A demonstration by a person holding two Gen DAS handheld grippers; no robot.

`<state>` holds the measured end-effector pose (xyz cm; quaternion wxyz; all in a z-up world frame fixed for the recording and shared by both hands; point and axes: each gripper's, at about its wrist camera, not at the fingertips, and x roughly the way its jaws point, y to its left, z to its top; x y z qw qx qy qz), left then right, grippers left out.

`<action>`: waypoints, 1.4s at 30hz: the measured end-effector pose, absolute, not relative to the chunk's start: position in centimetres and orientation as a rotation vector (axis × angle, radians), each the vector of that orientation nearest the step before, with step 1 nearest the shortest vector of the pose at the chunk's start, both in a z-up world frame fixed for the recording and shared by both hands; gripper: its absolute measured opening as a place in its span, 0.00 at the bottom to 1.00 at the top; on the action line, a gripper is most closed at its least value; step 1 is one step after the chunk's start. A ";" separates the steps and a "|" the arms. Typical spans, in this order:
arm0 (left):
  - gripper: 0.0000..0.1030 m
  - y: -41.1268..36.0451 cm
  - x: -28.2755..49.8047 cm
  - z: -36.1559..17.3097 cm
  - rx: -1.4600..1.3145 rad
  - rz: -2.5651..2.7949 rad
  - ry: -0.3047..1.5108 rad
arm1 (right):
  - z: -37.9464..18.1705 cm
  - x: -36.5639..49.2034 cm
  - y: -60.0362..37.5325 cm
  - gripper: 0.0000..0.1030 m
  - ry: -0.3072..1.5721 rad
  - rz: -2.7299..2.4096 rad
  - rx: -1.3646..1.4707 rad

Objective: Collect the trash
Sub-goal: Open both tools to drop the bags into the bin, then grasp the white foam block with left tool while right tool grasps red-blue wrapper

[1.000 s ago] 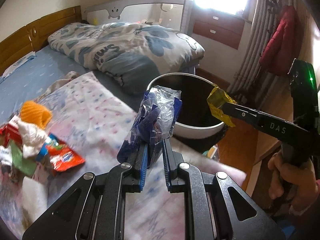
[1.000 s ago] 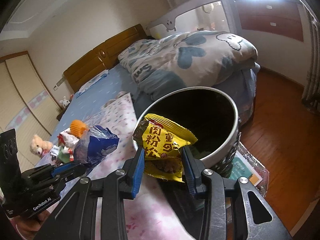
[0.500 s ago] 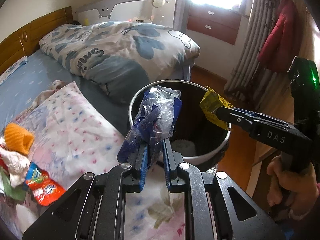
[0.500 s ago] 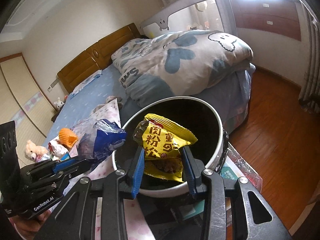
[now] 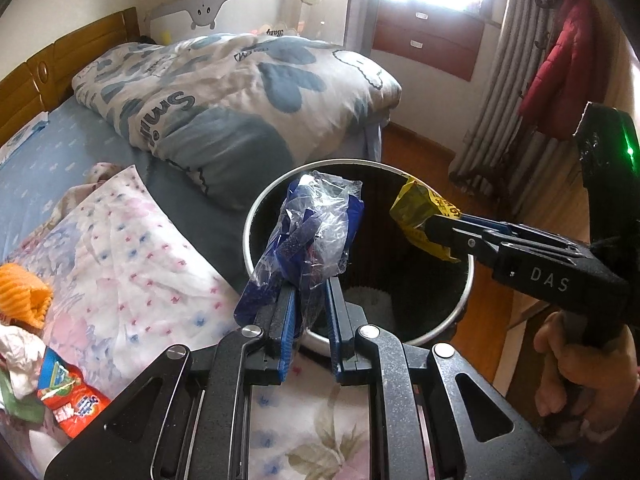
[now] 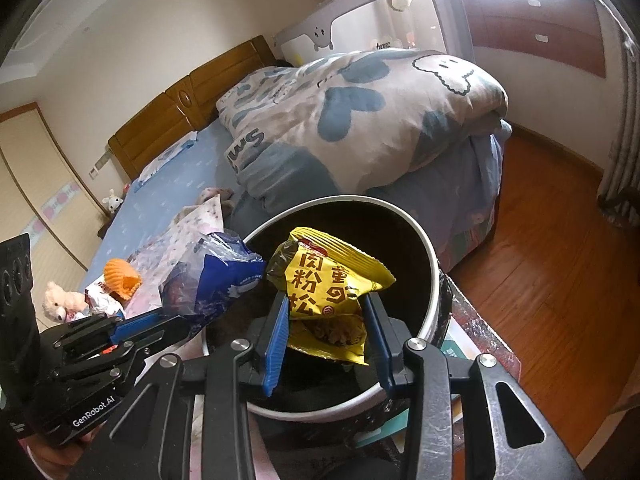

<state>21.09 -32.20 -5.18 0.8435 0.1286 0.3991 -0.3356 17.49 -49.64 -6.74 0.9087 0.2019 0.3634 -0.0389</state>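
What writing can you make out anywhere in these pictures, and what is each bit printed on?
"DAS": side of the right gripper.
"GenRobot.AI": body of the left gripper.
"Smil", cut off by a fold: blue and white duvet.
"肉粉松" with other characters: yellow snack packet in the right gripper.
Blue and clear wrapper in the left gripper: nothing readable.
Red packet on the bed: lettering too blurred.

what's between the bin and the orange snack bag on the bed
In the left wrist view, only the floral pink sheet lies between the trash bin and the orange snack bag.
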 end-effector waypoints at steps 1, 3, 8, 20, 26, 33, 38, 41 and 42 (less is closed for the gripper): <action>0.13 -32.3 21.2 -5.3 0.274 -0.707 0.844 | -6.8 17.6 -49.7 0.37 0.754 -0.080 0.415; 0.14 -32.6 21.3 -5.3 0.277 -0.709 0.848 | -6.9 17.9 -49.9 0.38 0.760 -0.081 0.415; 0.35 -33.0 21.8 -5.5 0.285 -0.701 0.849 | -7.0 18.3 -50.2 0.45 0.773 -0.084 0.419; 0.64 -28.0 19.6 -5.7 0.182 -0.663 0.847 | -6.5 16.3 -49.1 0.60 0.737 -0.077 0.457; 0.66 -23.6 17.5 -6.1 0.120 -0.612 0.849 | -6.1 15.0 -46.4 0.77 0.710 -0.039 0.452; 0.70 -18.3 15.2 -6.0 0.079 -0.538 0.823 | -6.1 13.9 -42.1 0.85 0.704 0.018 0.425; 0.72 -14.8 14.0 -6.1 0.071 -0.480 0.804 | -6.4 13.6 -39.2 0.87 0.720 0.064 0.408; 0.72 -12.5 13.8 -6.2 0.045 -0.442 0.803 | -6.6 13.6 -37.4 0.89 0.729 0.089 0.397; 0.72 -11.8 13.7 -6.3 0.036 -0.430 0.804 | -6.7 13.4 -36.9 0.89 0.729 0.095 0.396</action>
